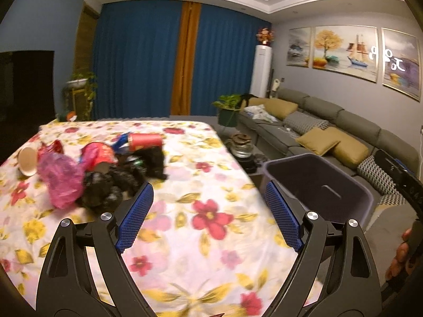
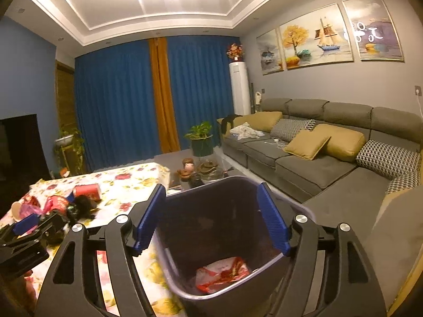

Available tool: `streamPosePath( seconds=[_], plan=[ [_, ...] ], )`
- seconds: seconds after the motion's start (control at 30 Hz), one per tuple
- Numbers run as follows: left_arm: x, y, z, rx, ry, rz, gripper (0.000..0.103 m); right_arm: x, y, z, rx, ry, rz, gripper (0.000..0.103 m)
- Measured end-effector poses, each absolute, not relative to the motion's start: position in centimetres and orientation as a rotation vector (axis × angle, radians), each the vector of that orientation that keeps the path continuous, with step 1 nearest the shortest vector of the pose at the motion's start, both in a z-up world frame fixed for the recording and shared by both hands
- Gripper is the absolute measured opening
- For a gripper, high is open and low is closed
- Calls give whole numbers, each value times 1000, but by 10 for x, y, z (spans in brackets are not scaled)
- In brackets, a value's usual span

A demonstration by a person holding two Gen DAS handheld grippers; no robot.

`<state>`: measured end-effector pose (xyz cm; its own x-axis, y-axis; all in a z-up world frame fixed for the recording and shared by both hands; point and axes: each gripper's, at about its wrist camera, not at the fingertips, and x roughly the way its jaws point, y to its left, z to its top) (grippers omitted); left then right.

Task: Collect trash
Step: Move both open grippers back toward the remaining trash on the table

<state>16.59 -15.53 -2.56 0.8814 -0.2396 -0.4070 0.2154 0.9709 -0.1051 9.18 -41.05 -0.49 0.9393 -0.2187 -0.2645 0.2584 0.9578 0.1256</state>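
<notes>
Both tongs are spread wide with nothing in them, the right tongs [image 2: 211, 218] hovering over the purple bin [image 2: 296, 206] that has a red-and-white wrapper [image 2: 224, 274] at the bottom, left tongs [image 1: 208, 215] above the floral tabletop [image 1: 185, 237] near the trash pile [image 1: 100, 163].

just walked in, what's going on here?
A person is clearing trash off a table with a floral cloth, one gripper in each hand. The right gripper is open and empty above the purple bin, where a red and white wrapper already lies. The left gripper is open and empty over the table, facing the remaining trash pile: a red cup, a pink bag and dark bags.
</notes>
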Motion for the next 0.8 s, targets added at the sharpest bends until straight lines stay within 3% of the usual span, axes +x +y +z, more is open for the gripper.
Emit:
streamPosePath(
  seconds=[0.8],
  plan=[
    [167,27,-7,-68,409,169,85,146,-216,-7,26,314,136,78]
  ],
)
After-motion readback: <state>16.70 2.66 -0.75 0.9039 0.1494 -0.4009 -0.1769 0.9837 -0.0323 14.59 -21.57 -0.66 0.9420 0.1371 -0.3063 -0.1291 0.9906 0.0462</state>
